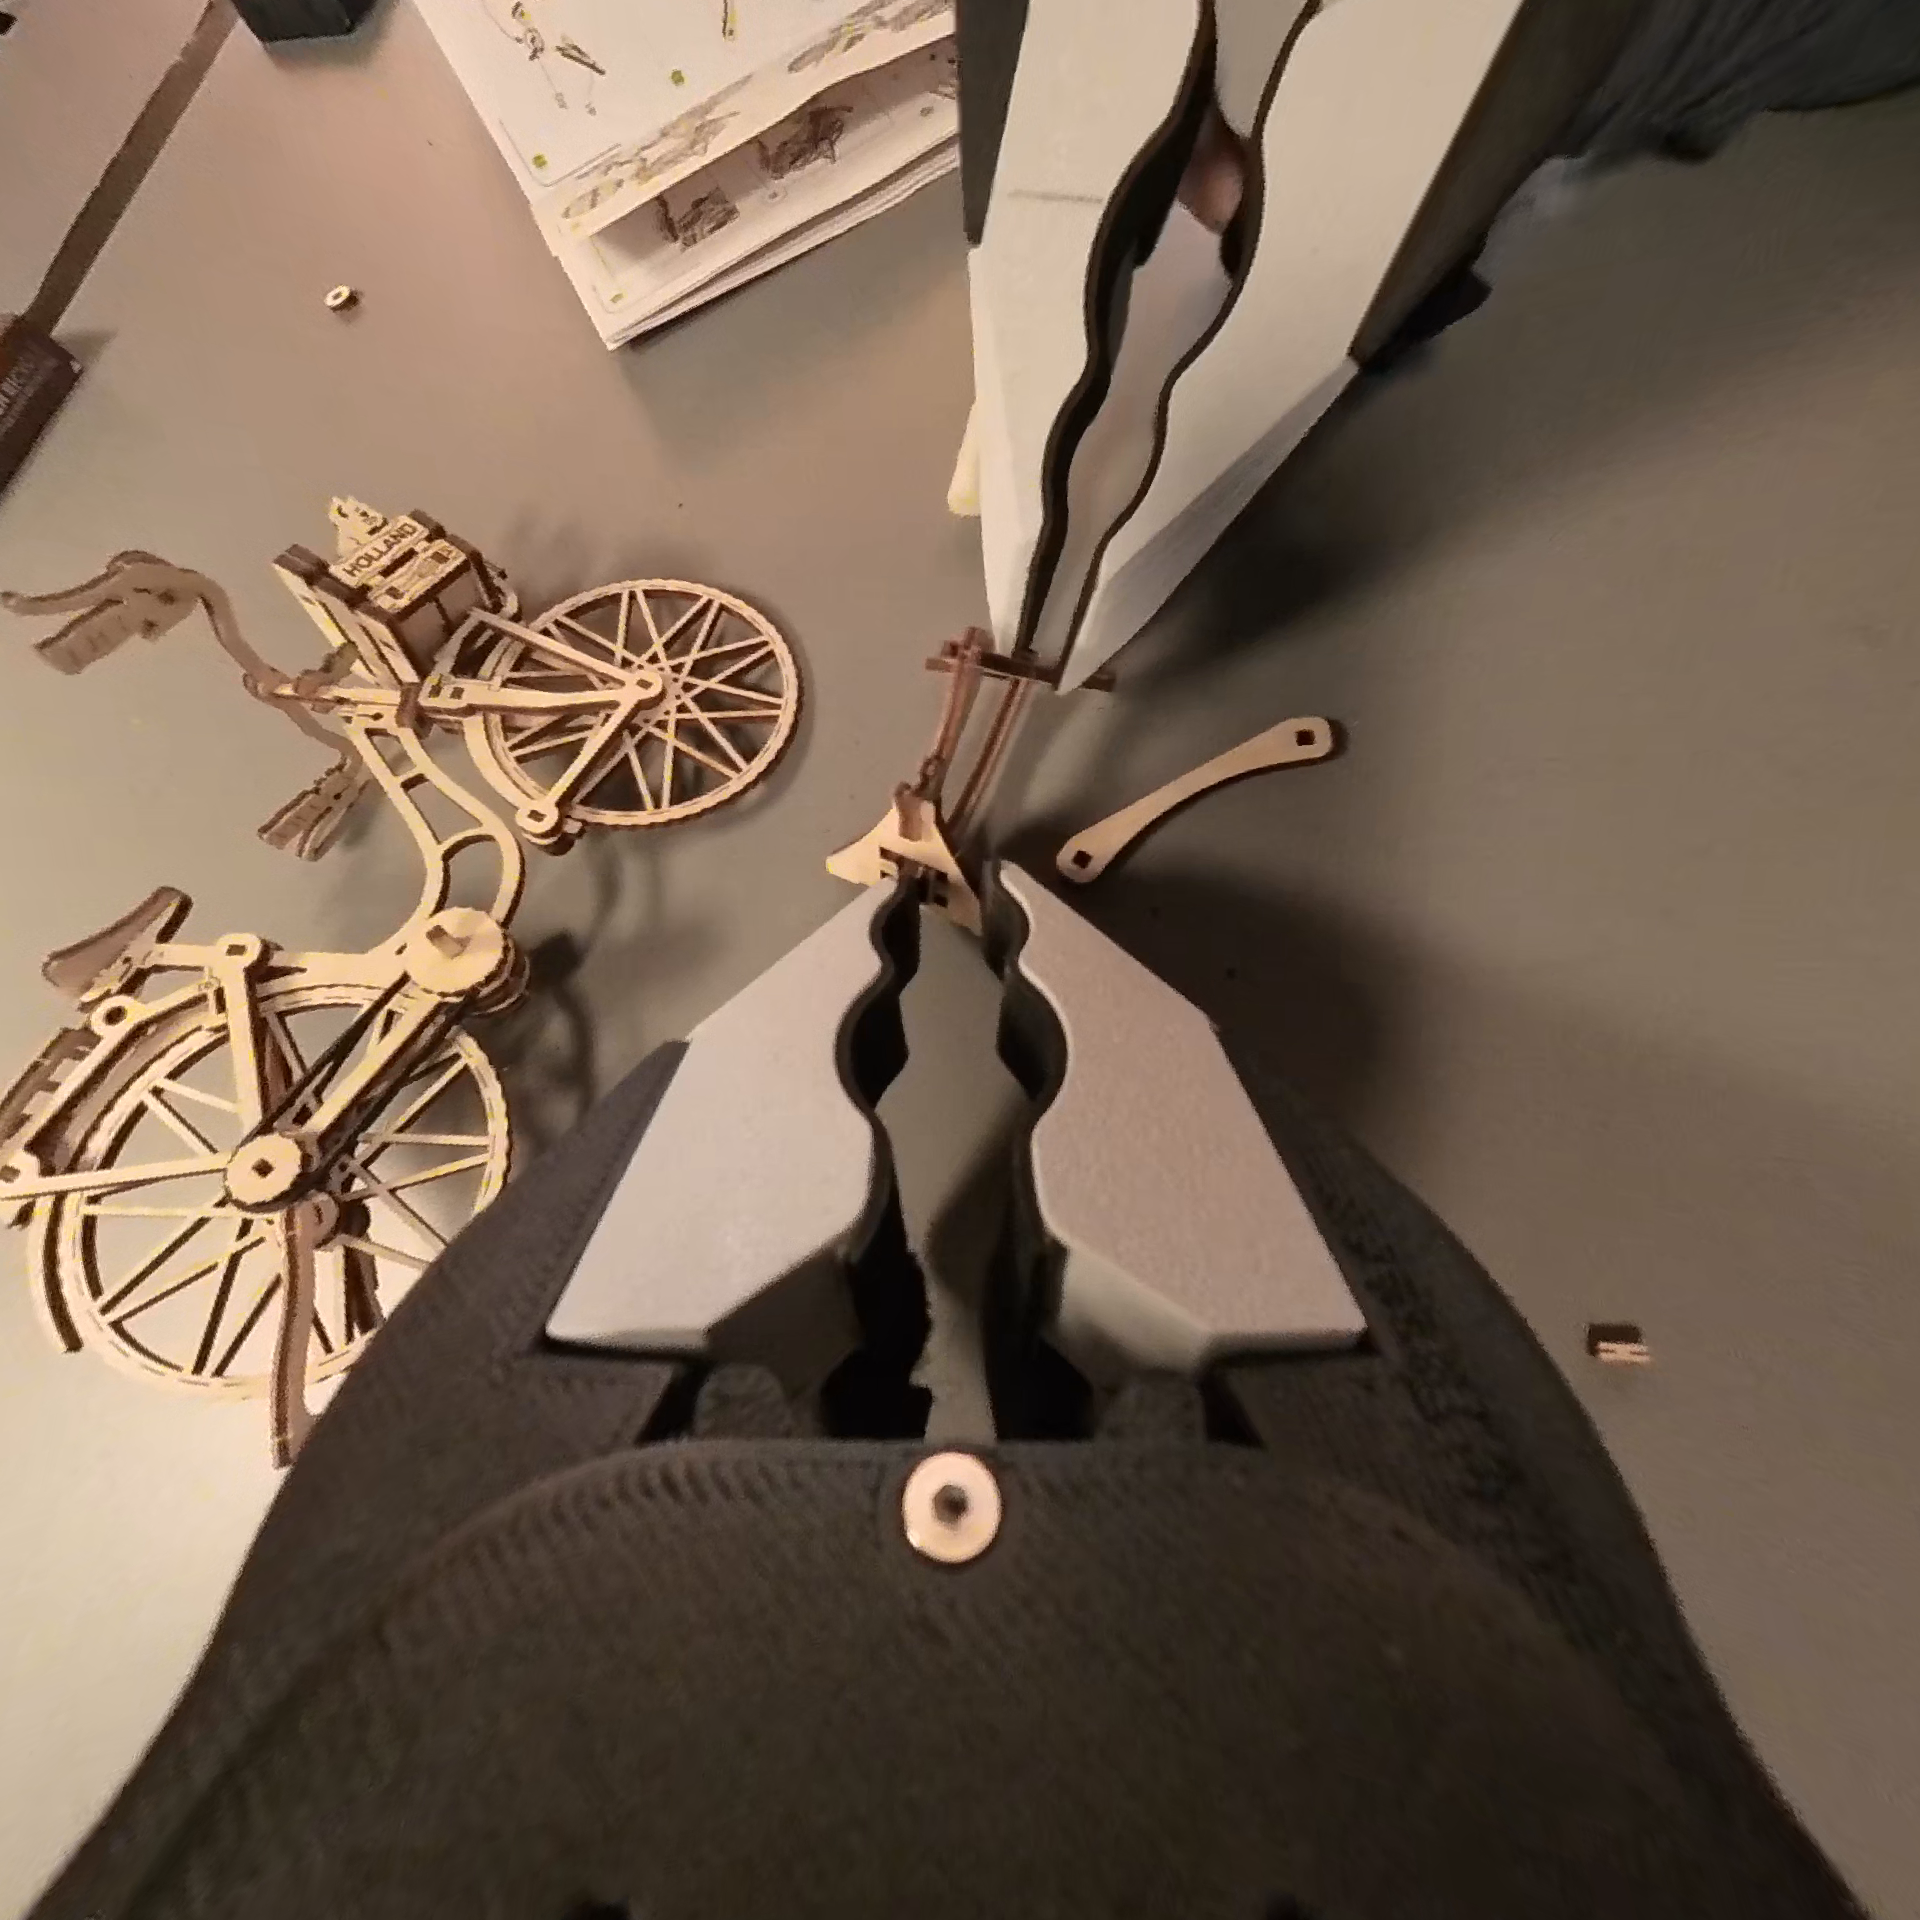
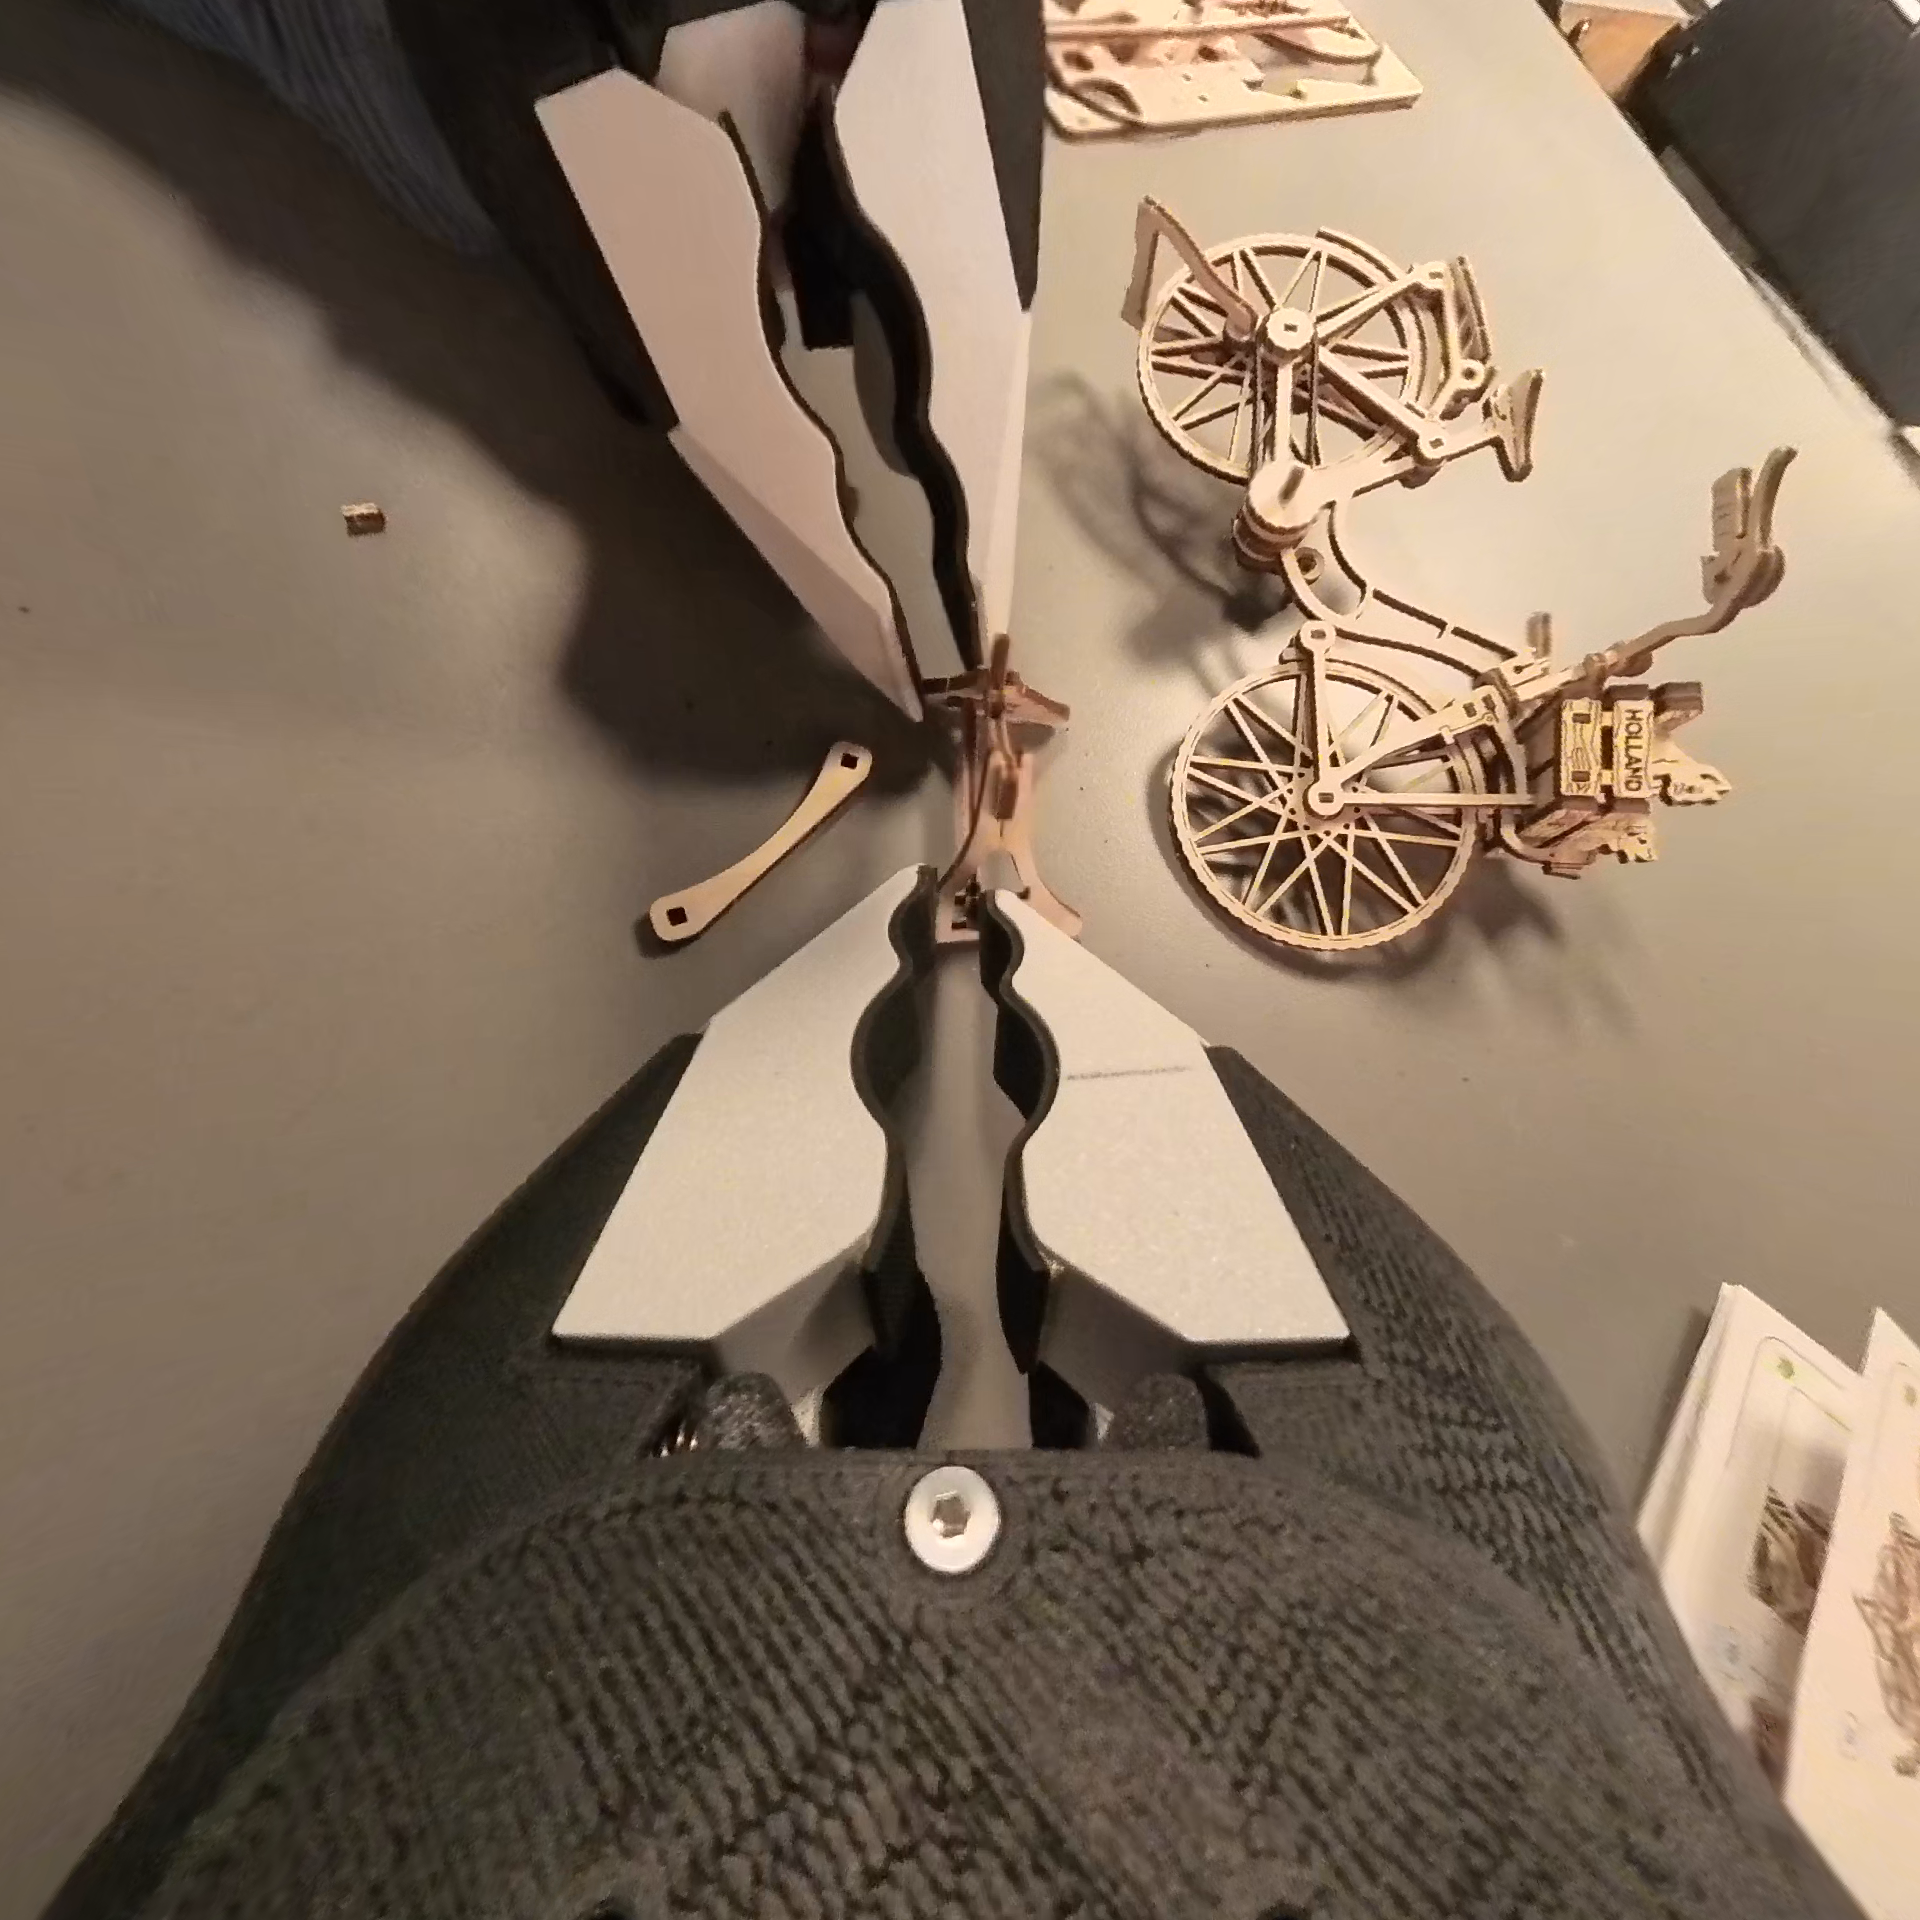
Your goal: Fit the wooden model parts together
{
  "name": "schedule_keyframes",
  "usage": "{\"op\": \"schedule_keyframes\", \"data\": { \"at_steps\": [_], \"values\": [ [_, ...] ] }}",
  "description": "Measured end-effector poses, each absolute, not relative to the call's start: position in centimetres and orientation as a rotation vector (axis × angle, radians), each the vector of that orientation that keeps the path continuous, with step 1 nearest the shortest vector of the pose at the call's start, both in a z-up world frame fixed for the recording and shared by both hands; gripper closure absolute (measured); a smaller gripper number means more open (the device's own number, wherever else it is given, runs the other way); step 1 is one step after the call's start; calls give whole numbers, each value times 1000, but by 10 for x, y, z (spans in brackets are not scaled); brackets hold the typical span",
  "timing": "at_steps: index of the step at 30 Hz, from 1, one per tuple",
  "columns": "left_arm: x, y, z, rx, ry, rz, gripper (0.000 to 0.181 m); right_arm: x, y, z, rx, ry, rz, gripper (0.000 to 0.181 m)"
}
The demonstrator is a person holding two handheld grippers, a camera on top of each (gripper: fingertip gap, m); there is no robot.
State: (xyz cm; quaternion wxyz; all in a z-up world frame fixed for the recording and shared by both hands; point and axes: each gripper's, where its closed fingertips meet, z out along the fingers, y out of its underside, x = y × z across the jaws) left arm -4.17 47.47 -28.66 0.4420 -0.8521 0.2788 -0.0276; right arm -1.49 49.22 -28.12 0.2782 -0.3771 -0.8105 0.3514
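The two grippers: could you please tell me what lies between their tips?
A small wooden sub-assembly spans the gap, the left gripper shut on one end and the right gripper on the other. Both wrist views show it.

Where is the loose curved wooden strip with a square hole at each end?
The curved strip lies flat on the grey table, right of the small wooden assembly in the left wrist view; left of it in the right wrist view.
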Motion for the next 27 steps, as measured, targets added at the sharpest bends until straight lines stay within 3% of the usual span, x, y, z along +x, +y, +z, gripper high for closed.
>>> {"op": "schedule_keyframes", "data": {
  "at_steps": [16, 27],
  "values": [
    [-42, 475, -286, -2118, 678, -56, 170, -14, 490, -281, -1043, -2174, 967, 177],
    [-45, 477, -287, -2126, 656, -57, 170, -16, 490, -282, -1044, -2176, 962, 168]
  ]
}}
